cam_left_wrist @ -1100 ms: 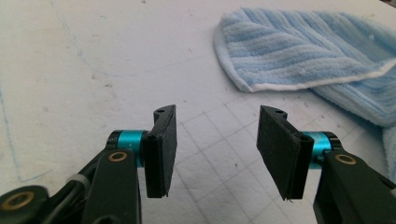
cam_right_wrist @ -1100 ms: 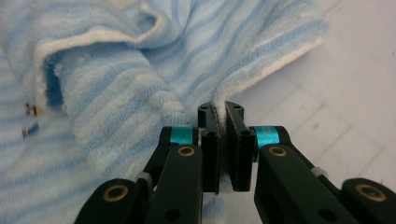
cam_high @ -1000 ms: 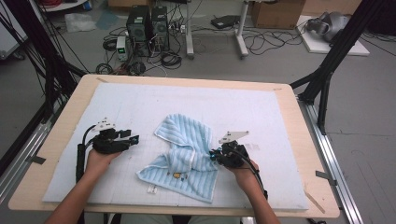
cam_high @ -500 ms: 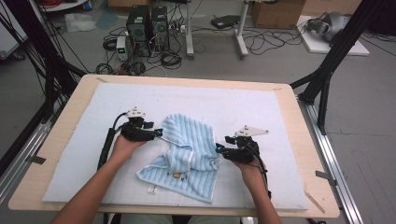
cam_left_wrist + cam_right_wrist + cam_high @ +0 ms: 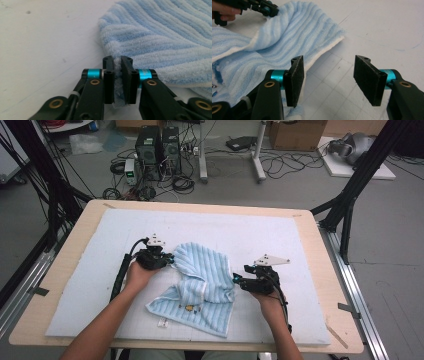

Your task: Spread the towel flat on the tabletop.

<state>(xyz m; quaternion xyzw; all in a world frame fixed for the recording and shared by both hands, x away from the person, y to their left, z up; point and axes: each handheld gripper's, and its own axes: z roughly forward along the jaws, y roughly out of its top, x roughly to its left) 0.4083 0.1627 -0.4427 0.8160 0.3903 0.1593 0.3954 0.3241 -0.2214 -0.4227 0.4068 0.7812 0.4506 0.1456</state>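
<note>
Now, with the left hand-held gripper (image 5: 117, 82) having just closed on the upper-left edge of the blue striped towel (image 5: 200, 285) crumpled at mid-frame on the worktop (image 5: 310, 240), the right hand-held gripper (image 5: 332, 80), just opened, must next pinch the right edge.

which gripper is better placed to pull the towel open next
Left. The left gripper has just closed its jaws on the towel edge, pinching cloth. The right gripper has been opening; its jaws stand apart at the towel's other edge, gripping nothing.
</note>
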